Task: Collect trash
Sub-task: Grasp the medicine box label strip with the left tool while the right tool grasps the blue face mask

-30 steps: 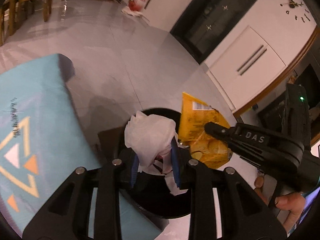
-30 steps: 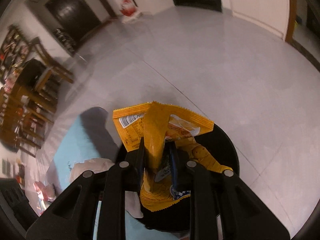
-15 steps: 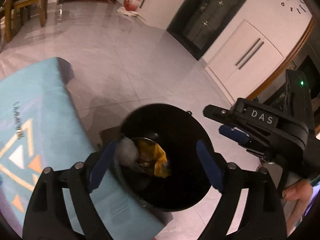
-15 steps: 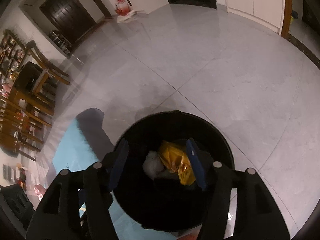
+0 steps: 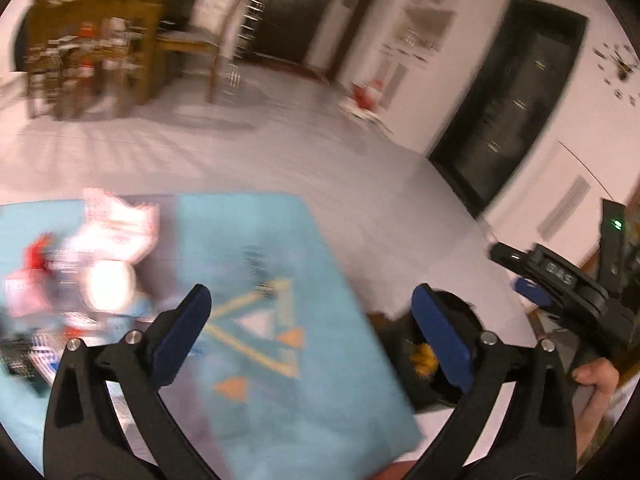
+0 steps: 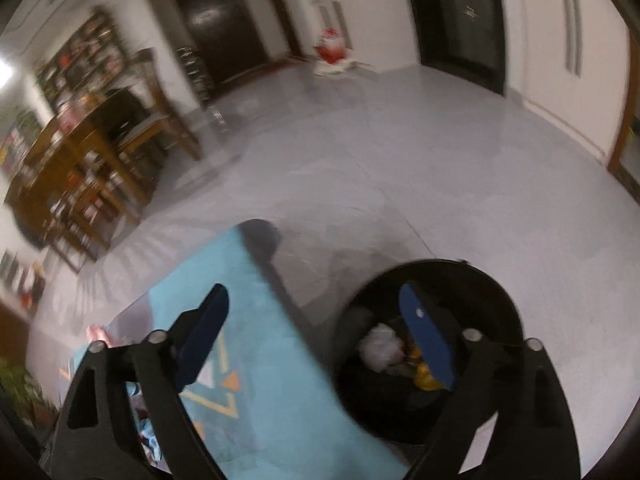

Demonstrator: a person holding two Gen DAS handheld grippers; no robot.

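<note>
Blue pads line the left gripper, whose jaws are opening wide with nothing between them, above the near right corner of a teal mat. Blur smears the wrappers piled at the mat's left, so they read only as white, pink and red shapes. Right of the mat, a black bin stands on the grey floor; in the left view its mouth is mostly hidden behind the right finger. The right gripper is also opening and empty, straddling the mat's edge and the bin. Inside the bin lie a white wad and a yellow bag, the bag partly covered by a finger. A hand shows at the left view's right edge, cut off.
</note>
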